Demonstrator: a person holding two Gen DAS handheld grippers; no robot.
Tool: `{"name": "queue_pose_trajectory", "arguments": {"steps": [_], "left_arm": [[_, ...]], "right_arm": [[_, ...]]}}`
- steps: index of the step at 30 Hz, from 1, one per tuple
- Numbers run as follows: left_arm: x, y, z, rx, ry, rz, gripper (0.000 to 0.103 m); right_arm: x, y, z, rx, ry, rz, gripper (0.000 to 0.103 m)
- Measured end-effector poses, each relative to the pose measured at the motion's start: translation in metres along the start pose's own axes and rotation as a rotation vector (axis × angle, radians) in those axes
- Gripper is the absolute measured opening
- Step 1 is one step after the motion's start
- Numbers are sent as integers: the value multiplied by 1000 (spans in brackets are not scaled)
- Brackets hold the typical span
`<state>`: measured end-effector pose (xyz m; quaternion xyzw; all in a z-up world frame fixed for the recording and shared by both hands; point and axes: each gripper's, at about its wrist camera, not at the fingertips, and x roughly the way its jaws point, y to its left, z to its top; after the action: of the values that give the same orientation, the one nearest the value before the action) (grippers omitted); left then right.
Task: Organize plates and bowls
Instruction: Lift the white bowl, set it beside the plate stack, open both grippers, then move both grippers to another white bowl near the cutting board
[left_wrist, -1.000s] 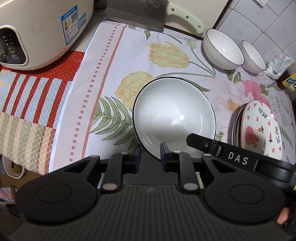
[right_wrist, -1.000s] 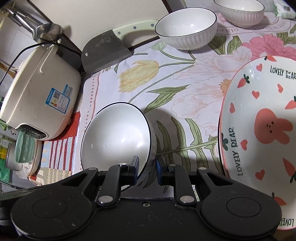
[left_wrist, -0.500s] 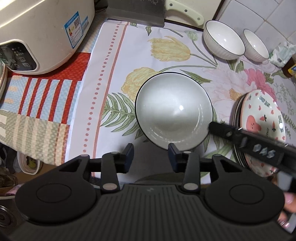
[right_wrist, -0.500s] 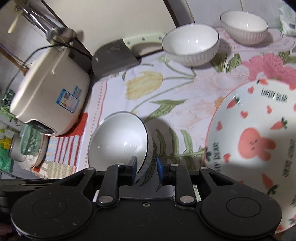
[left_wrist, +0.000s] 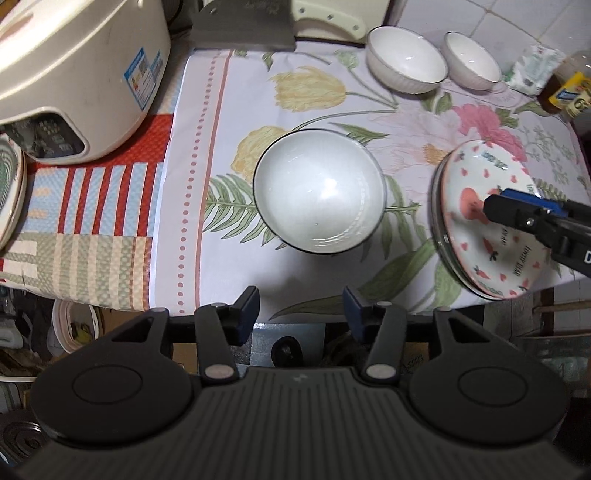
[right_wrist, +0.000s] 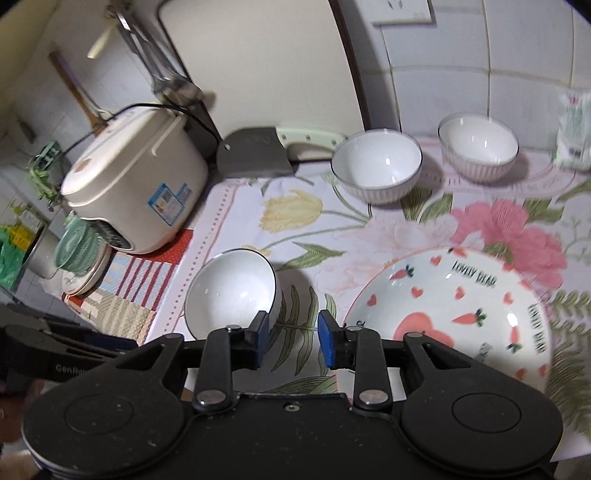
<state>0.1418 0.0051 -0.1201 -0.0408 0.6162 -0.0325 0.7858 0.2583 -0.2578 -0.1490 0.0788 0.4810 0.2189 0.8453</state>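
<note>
A white bowl with a dark rim (left_wrist: 319, 192) (right_wrist: 232, 293) stands on the floral cloth near the front edge. My left gripper (left_wrist: 301, 308) is open and empty, pulled back over the table's edge below the bowl. My right gripper (right_wrist: 290, 338) is open and empty, between the bowl and the bunny plate (right_wrist: 454, 317). That plate (left_wrist: 487, 218) tops a small stack at the right; the right gripper's arm crosses it in the left wrist view. Two ribbed white bowls (left_wrist: 406, 70) (left_wrist: 472, 66) stand at the back, also in the right wrist view (right_wrist: 376, 166) (right_wrist: 478, 146).
A cream rice cooker (left_wrist: 74, 74) (right_wrist: 136, 184) stands at the left. A cleaver (left_wrist: 258, 22) (right_wrist: 258, 151) lies at the back. A packet (left_wrist: 532, 70) and jar (left_wrist: 569, 92) sit at the back right. Stacked dishes (right_wrist: 79, 266) stand left of the cooker.
Both grippers opened and drew back and up from the white bowl, which now rests flat on the cloth. The right gripper moved right toward the bunny plate.
</note>
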Motion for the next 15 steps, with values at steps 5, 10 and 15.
{"name": "queue_pose_trajectory", "arguments": {"steps": [5,10,15], "left_arm": [[-23,-12,1,28,-30,-18,52],[-45,-31,5,64,-78,-23,55],[-60,-53,11,98,-110,-5,58]], "right_arm": [[-32,7,6,-74,-46,3,47],[-58,8,10,-145,-87,11,58],[-78,7,16,-243,-127,16,63]]}}
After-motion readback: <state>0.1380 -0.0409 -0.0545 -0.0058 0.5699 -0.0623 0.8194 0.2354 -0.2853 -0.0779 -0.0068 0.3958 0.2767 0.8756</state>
